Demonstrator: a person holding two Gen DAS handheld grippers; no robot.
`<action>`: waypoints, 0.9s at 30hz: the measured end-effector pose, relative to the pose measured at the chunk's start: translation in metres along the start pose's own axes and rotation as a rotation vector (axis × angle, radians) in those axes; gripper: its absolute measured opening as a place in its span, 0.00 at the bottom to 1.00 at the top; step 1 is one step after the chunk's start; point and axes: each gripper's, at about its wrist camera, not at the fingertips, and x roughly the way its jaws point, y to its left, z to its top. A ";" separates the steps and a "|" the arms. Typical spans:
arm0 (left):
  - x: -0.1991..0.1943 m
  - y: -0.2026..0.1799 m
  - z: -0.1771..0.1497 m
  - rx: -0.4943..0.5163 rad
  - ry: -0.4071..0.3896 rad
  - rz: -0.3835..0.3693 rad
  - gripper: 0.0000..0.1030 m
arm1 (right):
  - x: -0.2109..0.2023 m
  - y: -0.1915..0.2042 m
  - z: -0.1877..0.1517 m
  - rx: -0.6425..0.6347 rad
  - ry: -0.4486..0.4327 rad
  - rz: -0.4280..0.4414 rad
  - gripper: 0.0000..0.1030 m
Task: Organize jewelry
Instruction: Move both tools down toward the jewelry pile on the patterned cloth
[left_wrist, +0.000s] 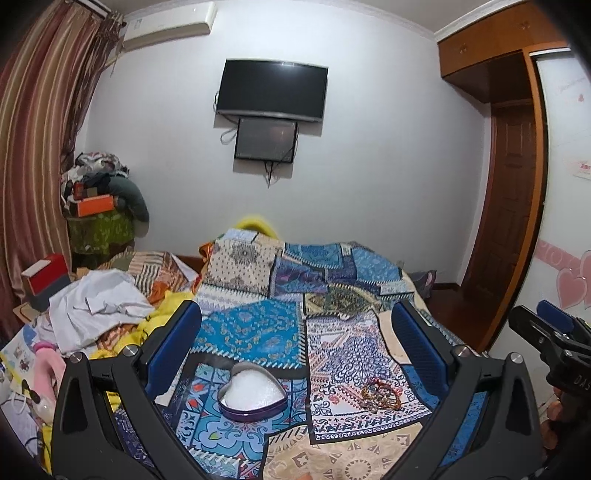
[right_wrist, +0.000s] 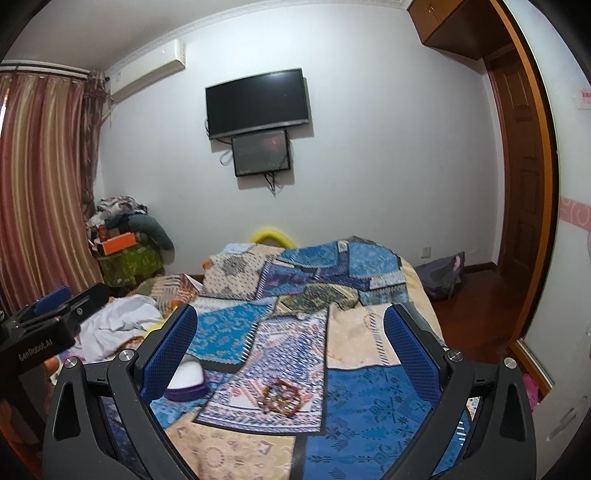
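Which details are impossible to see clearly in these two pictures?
- Heart-shaped box: in the right wrist view the left finger of the right gripper covers part of it.
- Jewelry pile: too small and blurred in both views to count or name pieces.
- Box contents: only white padding shows; anything below is hidden.
- Left gripper: its finger bases are cut off by the bottom edge.

Blues, creams and stripes across the bed

We see a patchwork bedspread (left_wrist: 258, 332) in bright blue, navy, cream and beige, printed with scrolls, dots and geometric borders. On it sits a heart-shaped tin (left_wrist: 252, 392) with a purple wall and white filling, and beside it a tangle of jewelry (left_wrist: 380, 395) in gold, red and brown. Our gripper pads (right_wrist: 410, 347) are blue with a fine mesh texture, on black frames. The curtain (right_wrist: 40, 192) carries red, pink and olive stripes.
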 end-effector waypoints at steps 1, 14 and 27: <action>0.009 -0.001 -0.002 0.001 0.023 0.000 1.00 | 0.003 -0.003 -0.002 0.000 0.010 -0.009 0.97; 0.119 -0.038 -0.067 0.104 0.386 -0.102 0.94 | 0.067 -0.050 -0.044 0.048 0.278 -0.061 0.97; 0.154 -0.061 -0.120 0.111 0.624 -0.274 0.50 | 0.099 -0.063 -0.076 0.056 0.422 0.034 0.77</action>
